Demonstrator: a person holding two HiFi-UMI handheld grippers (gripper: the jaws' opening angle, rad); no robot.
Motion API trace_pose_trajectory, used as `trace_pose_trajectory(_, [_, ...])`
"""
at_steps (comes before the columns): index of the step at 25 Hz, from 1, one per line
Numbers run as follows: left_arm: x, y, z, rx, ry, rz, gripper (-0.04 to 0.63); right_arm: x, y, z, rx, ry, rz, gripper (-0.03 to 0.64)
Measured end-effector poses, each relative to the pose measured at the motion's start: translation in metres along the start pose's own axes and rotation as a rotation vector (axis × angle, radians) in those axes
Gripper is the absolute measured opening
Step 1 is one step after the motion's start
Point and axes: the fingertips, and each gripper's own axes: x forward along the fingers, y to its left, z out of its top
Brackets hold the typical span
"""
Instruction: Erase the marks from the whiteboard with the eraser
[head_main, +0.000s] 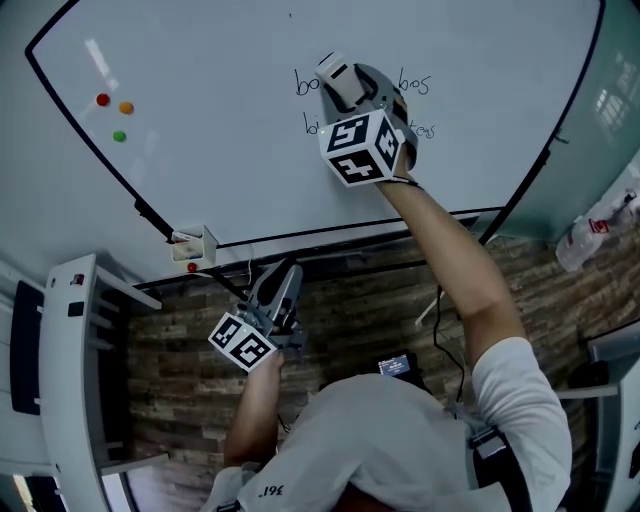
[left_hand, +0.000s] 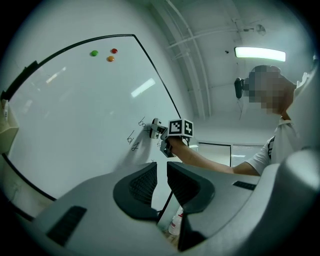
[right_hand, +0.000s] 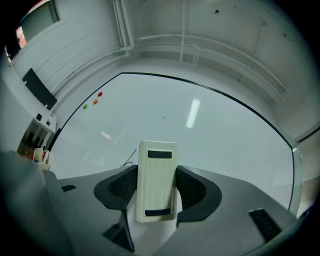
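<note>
Near the left edge of the whiteboard, three round magnets close together: red, orange, green. At the board's bottom left corner, a small white holder on the frame, with something red inside. Next, the left tongs, below the board's bottom edge and well apart from it, over the plank floor. In the left gripper view, these left tongs parted by only a narrow slit, with nothing between the ribbed pads. Further right, around the middle of the board and well above its bottom edge, the handwritten marks: two short lines of thin black script, broken in the middle by the right tongs, with more letters showing just beyond on the right. Right tongs clamped on the eraser, a cream-white block held at the board's surface amid the writing. In the right gripper view, the eraser upright between the two pads and gripped by its long sides, with a dark strip near each end of its back and the board filling the background. Behind the marker cube, the person's right hand and bare forearm, running down toward the lower right.
</note>
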Motion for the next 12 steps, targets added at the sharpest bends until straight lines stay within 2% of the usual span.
trace_pose_trajectory(12, [-0.044, 0.031, 0.033, 0.041, -0.047, 0.096, 0.057, 0.028, 0.092, 0.028, 0.016, 0.007, 0.096, 0.256])
